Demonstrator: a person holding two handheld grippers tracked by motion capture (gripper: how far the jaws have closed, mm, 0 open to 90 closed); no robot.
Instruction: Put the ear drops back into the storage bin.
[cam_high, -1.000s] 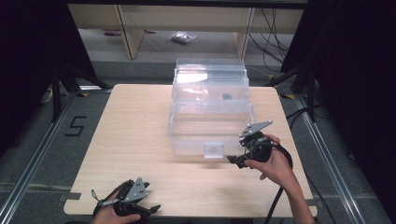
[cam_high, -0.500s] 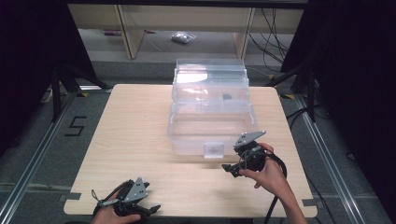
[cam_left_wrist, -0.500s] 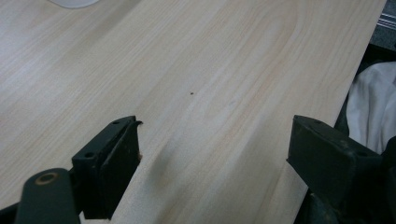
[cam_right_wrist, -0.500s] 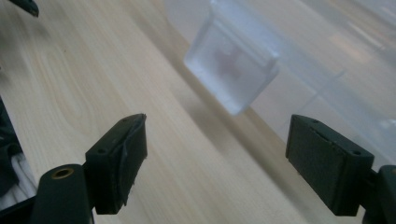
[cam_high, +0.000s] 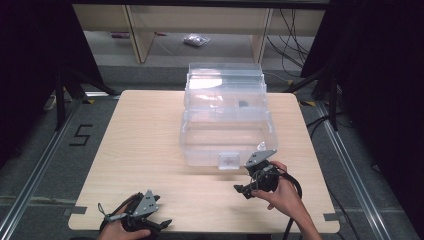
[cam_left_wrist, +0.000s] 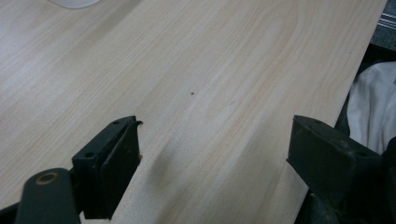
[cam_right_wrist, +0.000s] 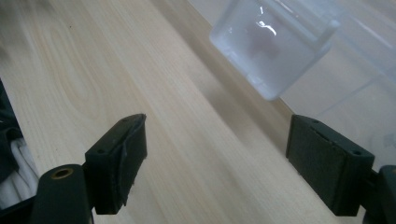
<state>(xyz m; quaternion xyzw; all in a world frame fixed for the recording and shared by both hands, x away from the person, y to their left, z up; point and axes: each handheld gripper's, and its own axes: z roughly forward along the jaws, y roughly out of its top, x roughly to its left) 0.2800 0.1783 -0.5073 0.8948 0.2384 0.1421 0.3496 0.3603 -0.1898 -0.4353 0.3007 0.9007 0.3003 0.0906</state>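
Right gripper now lower and nearer the table's front than a second ago, jaws spread wide, holding nothing; clear plastic box just ahead, its latch between the jaws' line; left gripper likewise released, over bare table

The high view looks forward and down from above the person's side, taking in the whole bench. Each gripper view rides low, close over the wood, looking out between its own fingers. Beyond the right fingers lies the clear box latch, shared with the high view.
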